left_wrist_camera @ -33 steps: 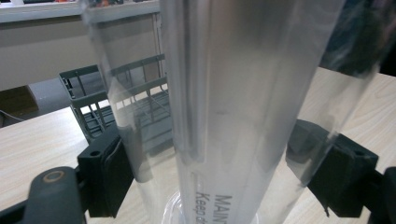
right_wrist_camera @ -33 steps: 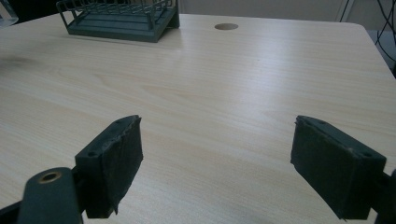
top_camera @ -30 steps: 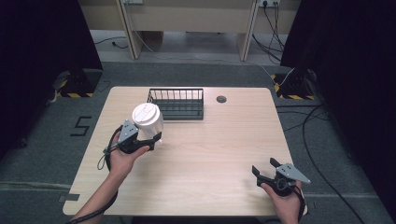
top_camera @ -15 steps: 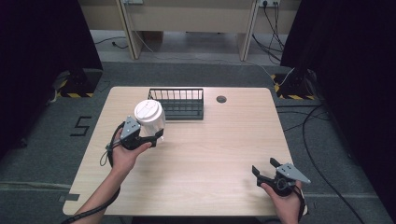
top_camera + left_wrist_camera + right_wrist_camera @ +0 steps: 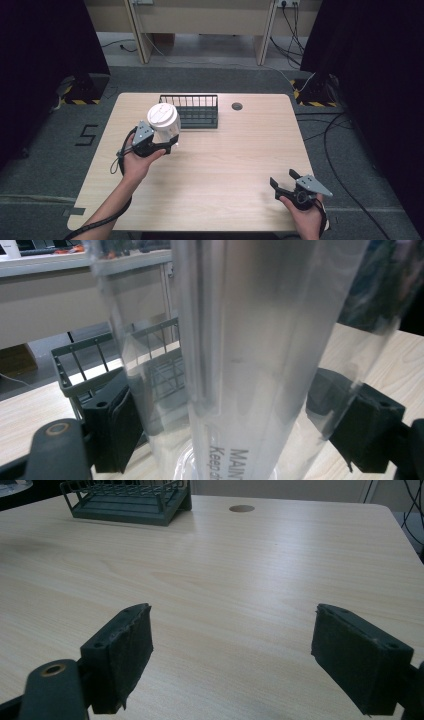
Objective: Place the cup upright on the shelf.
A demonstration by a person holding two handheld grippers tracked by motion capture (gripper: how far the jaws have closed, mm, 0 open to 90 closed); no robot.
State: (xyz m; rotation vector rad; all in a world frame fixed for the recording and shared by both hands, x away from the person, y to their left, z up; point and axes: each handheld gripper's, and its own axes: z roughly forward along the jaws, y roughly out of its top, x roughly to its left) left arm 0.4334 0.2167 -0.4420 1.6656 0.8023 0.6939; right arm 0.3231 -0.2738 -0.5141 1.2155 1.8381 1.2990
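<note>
Gripping a clear plastic cup [image 5: 167, 131] with a white lid [image 5: 163, 116], the left gripper [image 5: 159, 145] has its two black jaws pressed against the cup's opposite sides, and the cup stands roughly upright between them, raised above the wooden table [image 5: 235, 165] at its left rear part. In the left gripper view the cup [image 5: 250, 355] fills the space between the jaws, its transparent wall carrying some printed lettering low down, and nothing can be made out inside it. Just behind and to the right of the cup in the high view sits a dark wire basket [image 5: 192, 110], near the table's far edge; its floor looks bare. The same basket [image 5: 90, 365] shows through and beside the cup in the left gripper view, close behind the left jaw. The right gripper [image 5: 286, 183] rests low at the near right corner of the table, well apart from the cup and basket, with its jaws spread wide and holding nothing. In the right gripper view the bare tabletop lies between those jaws, with the basket [image 5: 127, 497] far off at upper left. A small round hole [image 5: 237, 106] in the table lies to the right of the basket.
</note>
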